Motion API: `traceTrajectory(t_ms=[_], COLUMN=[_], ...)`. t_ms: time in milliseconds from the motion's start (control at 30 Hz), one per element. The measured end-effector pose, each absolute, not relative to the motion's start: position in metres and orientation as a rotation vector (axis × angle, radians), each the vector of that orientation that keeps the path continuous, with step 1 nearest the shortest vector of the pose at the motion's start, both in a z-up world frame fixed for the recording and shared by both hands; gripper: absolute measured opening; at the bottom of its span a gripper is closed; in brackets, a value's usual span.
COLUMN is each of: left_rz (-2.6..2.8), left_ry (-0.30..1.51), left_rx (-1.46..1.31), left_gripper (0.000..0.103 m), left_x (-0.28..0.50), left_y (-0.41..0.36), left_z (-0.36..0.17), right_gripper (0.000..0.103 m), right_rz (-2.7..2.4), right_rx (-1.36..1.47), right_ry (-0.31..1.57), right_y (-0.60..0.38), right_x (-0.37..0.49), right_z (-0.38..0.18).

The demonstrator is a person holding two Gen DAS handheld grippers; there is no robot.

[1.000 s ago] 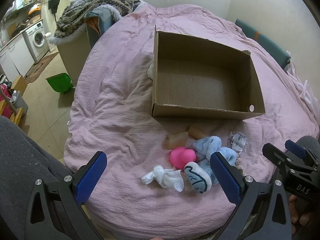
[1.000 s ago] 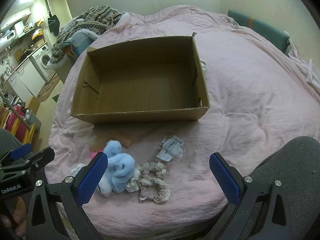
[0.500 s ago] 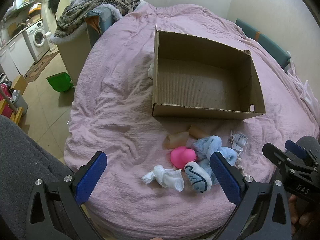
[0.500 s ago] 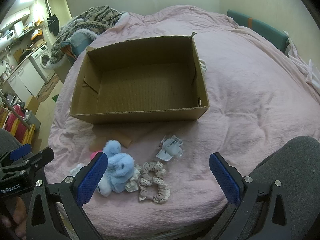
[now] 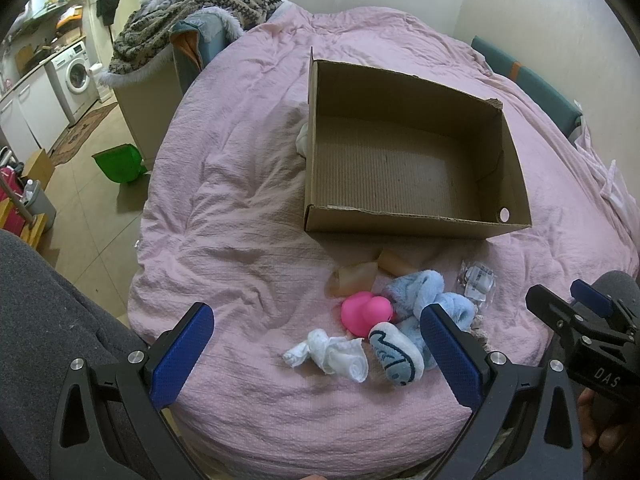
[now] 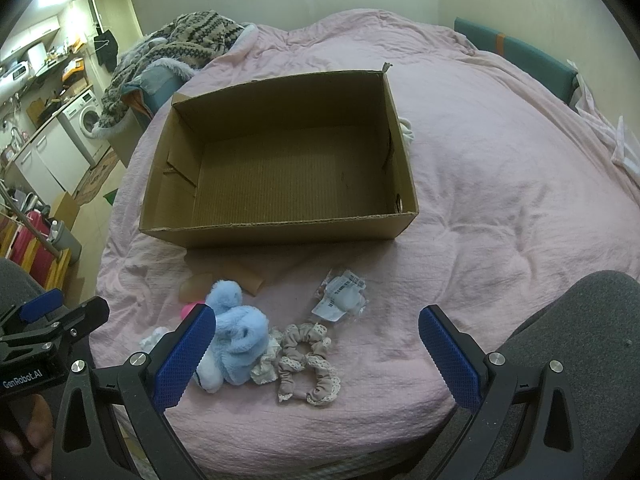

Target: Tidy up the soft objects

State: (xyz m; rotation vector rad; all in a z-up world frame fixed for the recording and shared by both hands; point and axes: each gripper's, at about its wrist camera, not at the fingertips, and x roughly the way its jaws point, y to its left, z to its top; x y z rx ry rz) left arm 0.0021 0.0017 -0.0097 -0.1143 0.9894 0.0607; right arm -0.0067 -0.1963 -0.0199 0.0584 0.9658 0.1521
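Note:
An empty cardboard box [image 5: 416,222] [image 6: 280,232] lies open on the pink bed. In front of it lies a heap of soft things: a fluffy blue plush [image 5: 424,294] [image 6: 236,332], a pink rubber toy [image 5: 366,314], a white rolled sock [image 5: 332,354], a white-and-blue sock [image 5: 394,354], beige lace scrunchies [image 6: 308,364], a small plastic packet [image 5: 476,282] [image 6: 340,298] and two tan pieces [image 5: 354,278]. My left gripper [image 5: 316,350] is open above the near edge of the heap. My right gripper [image 6: 316,352] is open over the scrunchies. Both are empty.
The pink quilt [image 5: 240,184] covers the whole bed. A pile of knitted blankets [image 5: 192,40] lies on a chair at the far left. A green bin [image 5: 120,162] stands on the floor. A white cloth [image 5: 303,140] lies beside the box.

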Motion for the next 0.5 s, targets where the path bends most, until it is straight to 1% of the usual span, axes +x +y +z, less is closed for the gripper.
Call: traceTrajectory(t_ms=[500], left_rz=[0.061], left_ry=[0.990], left_rx=[-0.114], left_gripper=[0.103], left_x=[0.0020], left_y=[0.0018], left_z=[-0.0103], right_gripper=[0.103], right_rz=[0.151], right_rx=[0.061], right_ry=[0.968], right_y=[-0.1963], right_x=[-0.0064], right_z=[-0.0198])
